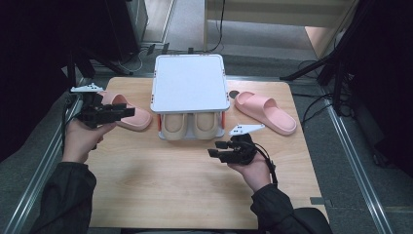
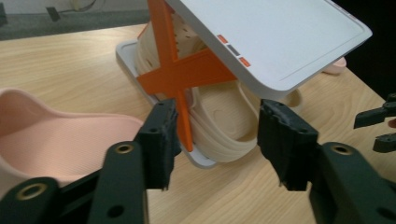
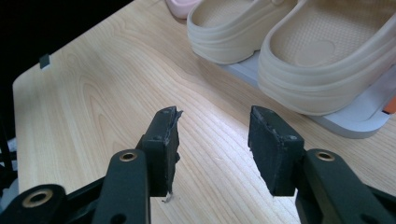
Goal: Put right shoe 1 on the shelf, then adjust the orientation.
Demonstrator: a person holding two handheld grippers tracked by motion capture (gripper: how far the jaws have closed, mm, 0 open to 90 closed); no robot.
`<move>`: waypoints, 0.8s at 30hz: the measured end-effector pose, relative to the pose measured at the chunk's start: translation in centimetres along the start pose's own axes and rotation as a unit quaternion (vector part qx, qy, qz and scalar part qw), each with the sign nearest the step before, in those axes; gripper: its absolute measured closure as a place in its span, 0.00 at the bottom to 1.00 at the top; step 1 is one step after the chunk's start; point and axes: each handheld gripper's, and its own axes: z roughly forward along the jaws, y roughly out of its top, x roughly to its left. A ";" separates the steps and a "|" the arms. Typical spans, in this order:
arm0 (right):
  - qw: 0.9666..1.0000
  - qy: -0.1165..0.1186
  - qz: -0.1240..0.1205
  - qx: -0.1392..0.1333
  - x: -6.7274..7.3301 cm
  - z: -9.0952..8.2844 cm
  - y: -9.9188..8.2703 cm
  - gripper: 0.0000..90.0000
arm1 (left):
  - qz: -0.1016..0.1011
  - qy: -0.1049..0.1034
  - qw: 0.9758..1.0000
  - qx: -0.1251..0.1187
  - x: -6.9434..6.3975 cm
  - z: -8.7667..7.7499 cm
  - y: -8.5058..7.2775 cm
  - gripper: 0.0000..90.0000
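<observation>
A small shoe rack with a white top (image 1: 190,83) and orange struts (image 2: 180,70) stands at the table's middle back. Two beige clogs (image 1: 192,126) sit side by side on its lower shelf (image 3: 355,121). One pink slipper (image 1: 134,117) lies left of the rack, another pink slipper (image 1: 265,112) to its right. My left gripper (image 1: 127,112) hovers open over the left slipper (image 2: 60,140), pointing at the rack, nothing between its jaws. My right gripper (image 1: 214,148) is open over bare wood in front of the clogs (image 3: 327,51).
The light wooden table (image 1: 170,190) has free room along its front half. Dark stands and cables (image 1: 336,73) surround the table on the floor. The right gripper's jaws (image 2: 378,126) appear at the far right in the left gripper view.
</observation>
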 end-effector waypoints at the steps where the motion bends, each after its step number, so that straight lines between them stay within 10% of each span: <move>1: 1.000 0.001 0.000 0.001 0.0 0.1 0.0 0.59 | -0.004 -0.002 1.000 0.002 0.2 0.0 -0.1 0.61; 9: 1.000 0.004 0.006 0.007 0.2 0.2 0.0 0.62 | -0.025 0.007 0.999 0.020 2.3 1.2 -1.4 0.87; 24: 1.000 -0.007 0.008 0.012 0.7 -0.1 -1.0 0.65 | -0.064 0.052 0.996 0.043 6.5 4.1 -2.4 0.96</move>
